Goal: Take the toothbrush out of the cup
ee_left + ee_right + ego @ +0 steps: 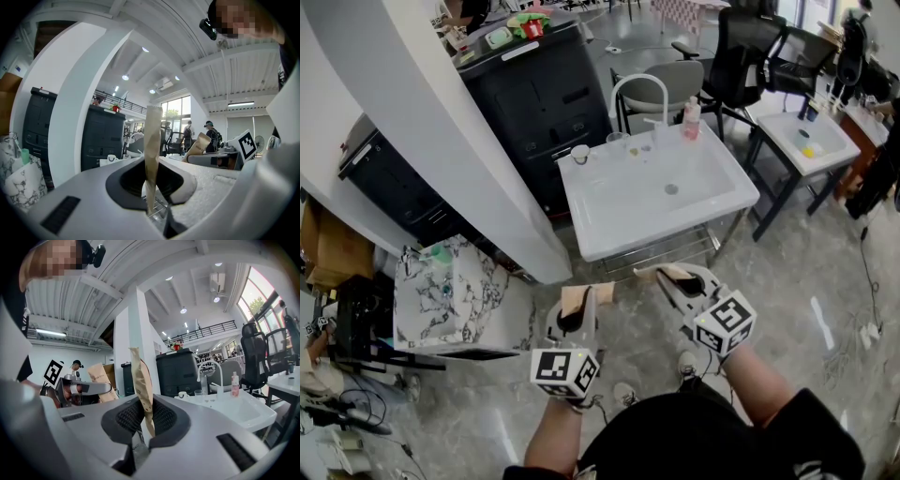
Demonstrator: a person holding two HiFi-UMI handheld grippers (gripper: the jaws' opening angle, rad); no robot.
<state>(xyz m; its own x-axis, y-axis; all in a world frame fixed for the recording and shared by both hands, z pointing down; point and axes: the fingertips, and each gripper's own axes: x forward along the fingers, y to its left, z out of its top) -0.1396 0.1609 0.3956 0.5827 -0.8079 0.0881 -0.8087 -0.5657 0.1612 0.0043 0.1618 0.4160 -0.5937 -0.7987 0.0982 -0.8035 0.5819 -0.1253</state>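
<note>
A small white cup (579,153) stood on the back rim of a white sink (712,202), at the basin's 11 o'clock corner. The toothbrush was too small to make out. A curved tap (639,89) and a pink bottle (691,119) stood toward 1 o'clock. Well short of the sink, at its 6 o'clock, the left claw (581,298) and the right claw (654,274) hung side by side, each closed tight and holding nothing.

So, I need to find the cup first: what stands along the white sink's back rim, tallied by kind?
Faucet: 1
Pink bottle: 1
White cup: 1
Clear glass: 1
Total: 4. A few small clear bits beside the glass are too small to name.
</note>
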